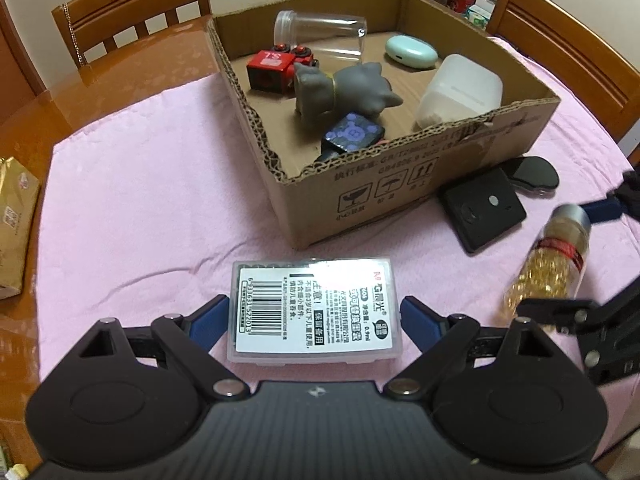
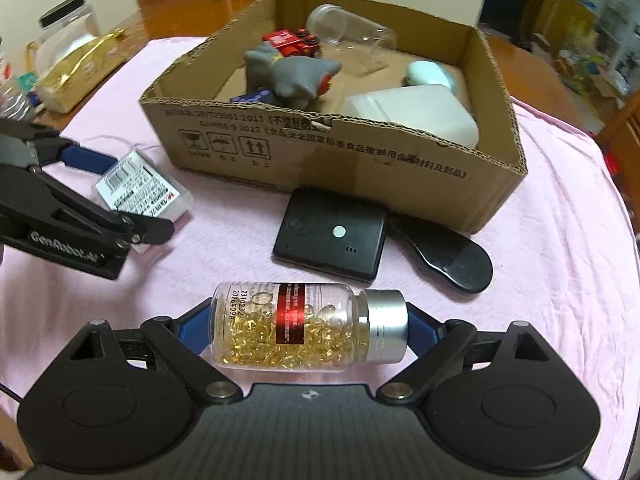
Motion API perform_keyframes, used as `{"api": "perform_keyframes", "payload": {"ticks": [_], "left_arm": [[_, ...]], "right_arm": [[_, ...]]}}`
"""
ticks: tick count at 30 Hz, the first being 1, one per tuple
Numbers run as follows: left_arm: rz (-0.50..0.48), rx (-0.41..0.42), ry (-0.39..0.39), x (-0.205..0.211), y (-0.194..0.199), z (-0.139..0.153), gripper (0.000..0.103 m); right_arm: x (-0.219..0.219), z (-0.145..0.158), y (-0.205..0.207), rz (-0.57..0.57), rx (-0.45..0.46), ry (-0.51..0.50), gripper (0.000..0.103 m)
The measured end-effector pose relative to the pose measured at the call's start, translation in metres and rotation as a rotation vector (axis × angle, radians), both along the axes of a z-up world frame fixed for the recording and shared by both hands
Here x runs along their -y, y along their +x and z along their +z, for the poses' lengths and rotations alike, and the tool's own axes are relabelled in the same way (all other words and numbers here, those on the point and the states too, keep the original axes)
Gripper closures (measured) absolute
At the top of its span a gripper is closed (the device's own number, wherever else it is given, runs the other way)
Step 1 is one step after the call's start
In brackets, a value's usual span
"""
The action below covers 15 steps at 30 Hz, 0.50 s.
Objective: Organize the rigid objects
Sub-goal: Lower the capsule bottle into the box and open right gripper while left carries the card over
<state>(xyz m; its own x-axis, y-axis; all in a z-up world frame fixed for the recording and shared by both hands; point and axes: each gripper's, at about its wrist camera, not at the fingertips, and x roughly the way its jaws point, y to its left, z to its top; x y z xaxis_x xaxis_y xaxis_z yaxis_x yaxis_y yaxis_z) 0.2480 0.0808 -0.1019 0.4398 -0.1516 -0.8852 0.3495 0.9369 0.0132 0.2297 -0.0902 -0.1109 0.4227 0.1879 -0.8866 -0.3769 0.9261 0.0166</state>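
Observation:
A clear plastic case with a barcode label [image 1: 314, 310] lies on the pink cloth between the fingers of my left gripper [image 1: 314, 316], which is shut on its two sides; the case also shows in the right wrist view [image 2: 142, 188]. My right gripper [image 2: 310, 326] is shut on a clear bottle of yellow capsules with a silver cap [image 2: 304, 326], held end to end; the bottle also shows in the left wrist view [image 1: 548, 256]. The open cardboard box [image 1: 400, 176] holds a grey cat toy [image 1: 340, 88], a red toy [image 1: 272, 68], a clear jar [image 1: 320, 32], a white container [image 1: 460, 92] and a mint case [image 1: 412, 52].
A black flat device [image 2: 332, 234] and a black oval object [image 2: 452, 256] lie on the cloth in front of the box. A gold packet [image 2: 76, 68] and a jar [image 2: 64, 20] stand at the left on the wooden table. Wooden chairs [image 1: 128, 12] stand behind.

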Motion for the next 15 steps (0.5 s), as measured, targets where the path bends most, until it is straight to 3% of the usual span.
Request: {"api": "perform_keyframes", "payload": {"ticks": [6,15], "left_arm": [[-0.017,-0.007,0.007,-0.002,-0.013,0.023,0.013],[-0.050,0.021,-0.034,0.007,-0.024,0.067,0.013]], "right_arm": [[0.011,0.023,0.002,0.084,0.009,0.007,0.007],[0.034,0.081,0.018,0.183,0.073,0.050,0.007]]}}
